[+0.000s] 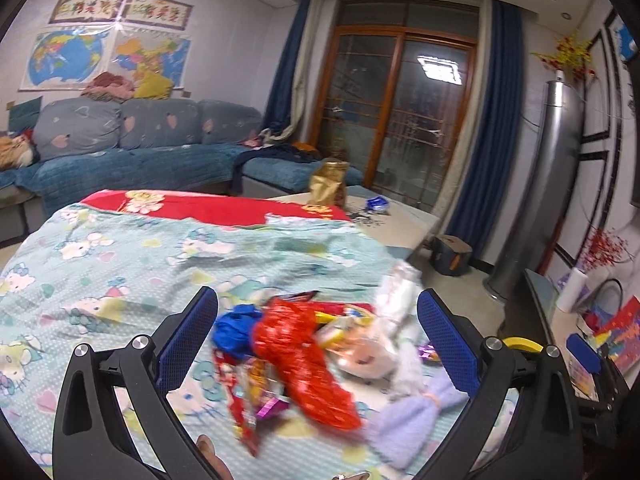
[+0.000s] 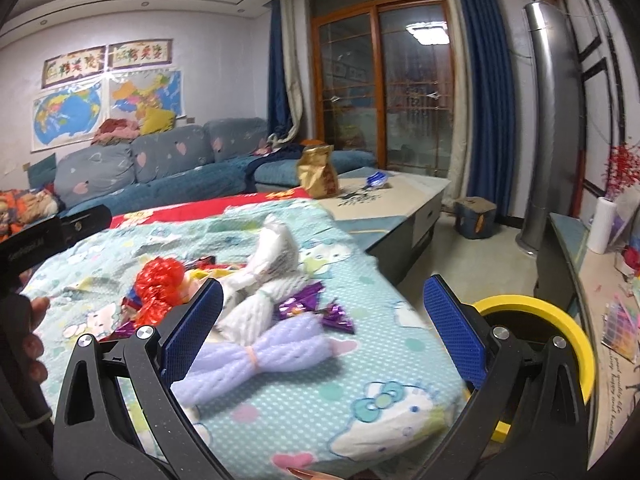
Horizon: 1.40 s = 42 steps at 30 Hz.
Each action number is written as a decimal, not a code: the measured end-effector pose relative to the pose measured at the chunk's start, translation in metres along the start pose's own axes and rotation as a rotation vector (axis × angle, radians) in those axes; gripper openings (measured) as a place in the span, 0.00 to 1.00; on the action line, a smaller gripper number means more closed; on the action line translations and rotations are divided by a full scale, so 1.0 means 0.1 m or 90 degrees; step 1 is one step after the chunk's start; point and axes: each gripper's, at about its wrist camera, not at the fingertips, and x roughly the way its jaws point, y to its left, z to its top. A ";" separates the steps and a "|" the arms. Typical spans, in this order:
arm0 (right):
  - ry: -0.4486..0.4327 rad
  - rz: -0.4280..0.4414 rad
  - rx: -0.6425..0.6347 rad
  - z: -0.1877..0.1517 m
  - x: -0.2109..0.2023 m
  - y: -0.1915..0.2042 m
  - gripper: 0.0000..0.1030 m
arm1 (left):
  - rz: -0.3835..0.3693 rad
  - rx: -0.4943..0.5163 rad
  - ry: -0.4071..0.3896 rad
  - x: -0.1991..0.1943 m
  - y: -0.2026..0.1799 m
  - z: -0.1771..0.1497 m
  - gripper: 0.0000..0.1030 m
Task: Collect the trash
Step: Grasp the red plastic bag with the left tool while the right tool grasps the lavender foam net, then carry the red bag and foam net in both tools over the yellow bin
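Both my grippers hang wide open, holding nothing. In the left wrist view, my left gripper point(image 1: 318, 320) frames the trash pile in the lower centre: a red foil wrapper point(image 1: 304, 356), a blue wrapper point(image 1: 234, 328) and a white foam net point(image 1: 396, 300). In the right wrist view, my right gripper point(image 2: 324, 308) frames a lilac foam net point(image 2: 260, 356) on the cartoon-print cloth point(image 2: 360, 400). A yellow bin point(image 2: 560, 328) sits at lower right.

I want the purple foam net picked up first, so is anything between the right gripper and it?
Nothing visible blocks it. The purple foam net lies on the cloth just ahead of the open right gripper, by its left finger. The white foam net overlaps its far edge.
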 end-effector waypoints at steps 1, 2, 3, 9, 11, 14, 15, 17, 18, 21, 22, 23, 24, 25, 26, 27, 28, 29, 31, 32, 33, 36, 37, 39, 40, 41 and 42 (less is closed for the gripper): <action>0.006 0.004 -0.004 0.00 0.04 0.03 0.90 | 0.011 -0.005 0.006 0.04 0.06 0.01 0.94; 0.014 0.009 -0.010 -0.01 0.08 0.07 0.90 | 0.018 -0.008 0.011 0.06 0.10 0.02 0.94; 0.029 0.014 -0.019 -0.02 0.15 0.12 0.90 | 0.026 -0.011 0.017 0.09 0.16 0.02 0.94; 0.100 0.020 -0.009 -0.13 0.44 0.16 0.90 | 0.043 -0.023 0.071 0.30 0.45 -0.02 0.94; 0.120 0.018 0.002 -0.16 0.54 0.13 0.90 | 0.028 -0.025 0.094 0.37 0.50 -0.05 0.94; 0.156 0.015 0.024 -0.21 0.70 0.08 0.90 | 0.005 -0.024 0.123 0.46 0.50 -0.12 0.93; 0.170 0.017 0.037 -0.24 0.75 0.05 0.90 | -0.003 -0.023 0.130 0.48 0.48 -0.14 0.93; 0.186 0.023 0.053 -0.27 0.80 0.00 0.89 | -0.024 -0.015 0.143 0.52 0.41 -0.18 0.90; 0.192 0.025 0.057 -0.29 0.83 -0.02 0.85 | -0.031 -0.008 0.149 0.55 0.37 -0.19 0.82; 0.212 0.042 0.059 -0.33 0.91 -0.03 0.73 | -0.039 0.012 0.185 0.67 0.26 -0.26 0.72; 0.220 0.049 0.064 -0.35 0.93 -0.03 0.71 | -0.041 0.015 0.200 0.72 0.23 -0.30 0.69; 0.228 0.058 0.068 -0.36 0.95 -0.04 0.66 | -0.040 0.018 0.211 0.76 0.21 -0.32 0.67; 0.238 0.070 0.072 -0.38 0.97 -0.03 0.60 | -0.041 0.020 0.222 0.78 0.19 -0.35 0.65; 0.243 0.080 0.073 -0.38 0.96 -0.03 0.57 | -0.042 0.023 0.233 0.81 0.17 -0.38 0.61; 0.245 0.088 0.072 -0.40 0.96 -0.03 0.53 | -0.041 0.025 0.241 0.84 0.15 -0.41 0.59; 0.245 0.093 0.072 -0.40 0.95 -0.03 0.48 | -0.042 0.027 0.248 0.85 0.14 -0.42 0.55; 0.245 0.096 0.074 -0.40 0.93 -0.04 0.45 | -0.042 0.030 0.255 0.86 0.12 -0.44 0.48; 0.245 0.101 0.075 -0.40 0.91 -0.05 0.41 | -0.041 0.034 0.260 0.87 0.10 -0.46 0.45; 0.246 0.106 0.076 -0.40 0.89 -0.07 0.33 | -0.041 0.038 0.265 0.88 0.08 -0.47 0.30; 0.246 0.109 0.075 -0.40 0.88 -0.08 0.29 | -0.041 0.039 0.267 0.89 0.07 -0.48 0.27; 0.246 0.114 0.074 -0.39 0.86 -0.08 0.22 | -0.043 0.038 0.268 0.88 0.07 -0.48 0.22; 0.246 0.116 0.064 -0.37 0.82 -0.09 0.07 | -0.049 0.026 0.263 0.86 0.09 -0.46 0.16; 0.252 0.120 0.062 -0.37 0.81 -0.10 0.07 | -0.051 0.022 0.261 0.85 0.10 -0.45 0.15; 0.262 0.132 0.068 -0.37 0.80 -0.11 0.07 | -0.052 0.018 0.248 0.80 0.11 -0.42 0.14; 0.261 0.134 0.067 -0.37 0.79 -0.12 0.07 | -0.055 0.019 0.240 0.77 0.11 -0.40 0.13; 0.261 0.136 0.066 -0.37 0.77 -0.12 0.07 | -0.057 0.016 0.229 0.73 0.12 -0.37 0.13; 0.259 0.140 0.066 -0.37 0.75 -0.12 0.07 | -0.058 0.013 0.220 0.69 0.12 -0.34 0.13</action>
